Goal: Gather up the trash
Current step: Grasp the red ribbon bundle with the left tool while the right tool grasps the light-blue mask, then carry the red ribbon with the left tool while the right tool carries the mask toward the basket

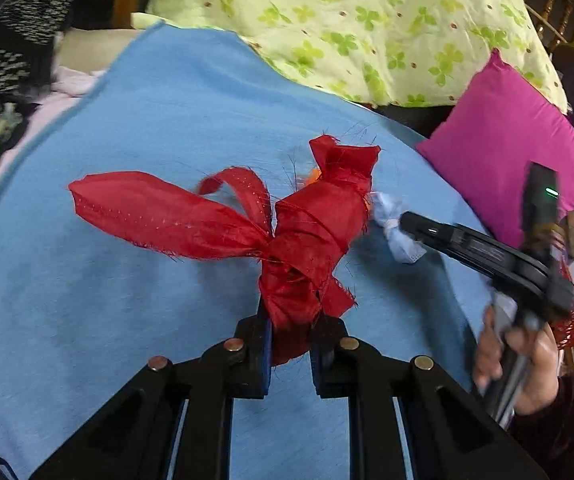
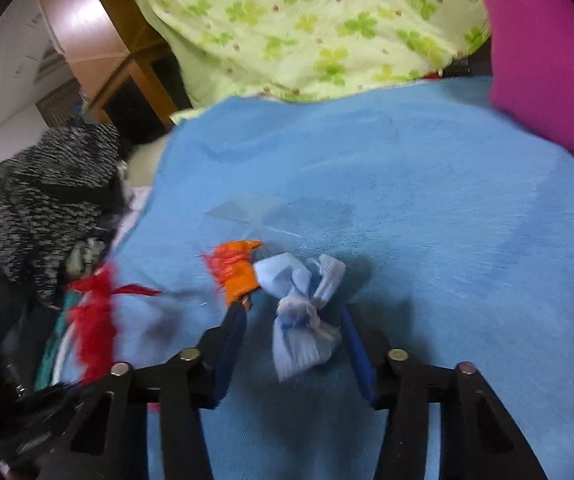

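My left gripper [image 1: 290,320] is shut on a knotted red cloth scrap [image 1: 307,236] and holds it over the blue cloth [image 1: 127,300]; a long red tail [image 1: 147,208] sticks out to the left. My right gripper [image 2: 293,312] is open, its fingers on either side of a knotted pale blue cloth scrap [image 2: 303,312] lying on the blue cloth [image 2: 427,220]. That scrap also shows in the left wrist view [image 1: 395,228] at the tip of the right gripper [image 1: 407,220]. An orange scrap [image 2: 235,270] lies by the right gripper's left finger.
A magenta cushion [image 1: 499,148] sits at the right, also in the right wrist view [image 2: 547,60]. A green clover-print sheet [image 1: 367,20] lies behind. Black-and-white knitwear [image 2: 47,200] is heaped at the left. A clear plastic piece [image 2: 243,210] lies on the blue cloth.
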`<state>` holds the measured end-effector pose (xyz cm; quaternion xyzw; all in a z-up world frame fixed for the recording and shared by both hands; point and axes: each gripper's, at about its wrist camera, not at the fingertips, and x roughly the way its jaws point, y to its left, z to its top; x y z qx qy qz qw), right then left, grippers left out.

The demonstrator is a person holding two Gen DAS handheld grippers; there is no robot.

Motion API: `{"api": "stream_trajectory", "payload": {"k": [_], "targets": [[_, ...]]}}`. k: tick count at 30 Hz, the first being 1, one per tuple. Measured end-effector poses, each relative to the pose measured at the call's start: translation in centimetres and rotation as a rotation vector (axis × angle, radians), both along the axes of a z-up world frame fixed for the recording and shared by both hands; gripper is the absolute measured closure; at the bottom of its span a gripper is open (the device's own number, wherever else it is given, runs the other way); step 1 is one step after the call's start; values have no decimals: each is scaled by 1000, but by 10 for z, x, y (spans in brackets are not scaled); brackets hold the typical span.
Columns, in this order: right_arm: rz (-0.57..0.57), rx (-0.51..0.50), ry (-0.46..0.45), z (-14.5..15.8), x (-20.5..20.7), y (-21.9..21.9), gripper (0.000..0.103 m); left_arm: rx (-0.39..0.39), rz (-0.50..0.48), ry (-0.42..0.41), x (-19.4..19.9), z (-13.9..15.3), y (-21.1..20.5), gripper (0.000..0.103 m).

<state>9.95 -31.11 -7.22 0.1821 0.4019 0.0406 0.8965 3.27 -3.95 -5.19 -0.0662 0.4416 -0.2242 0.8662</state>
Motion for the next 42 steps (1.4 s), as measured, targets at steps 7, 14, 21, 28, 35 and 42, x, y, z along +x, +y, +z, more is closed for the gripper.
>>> {"api": "stream_trajectory", "payload": {"k": [7, 14, 21, 28, 35, 42], "targets": [[-5, 46, 3, -2, -7, 2, 74, 28, 9, -14, -8, 7, 1, 87], [-9, 88, -82, 38, -77, -8, 74, 56, -5, -65, -30, 32, -10, 87], [-18, 91, -196, 93, -150, -12, 74, 90, -24, -168, -70, 79, -28, 87], [-25, 68, -290, 137, -218, -13, 74, 147, -49, -295, -119, 120, -51, 87], [-33, 36, -352, 160, -263, -15, 74, 183, -68, -381, -153, 148, -69, 86], [-54, 33, -395, 172, -292, -26, 74, 212, -85, -429, -171, 163, -90, 86]]}}
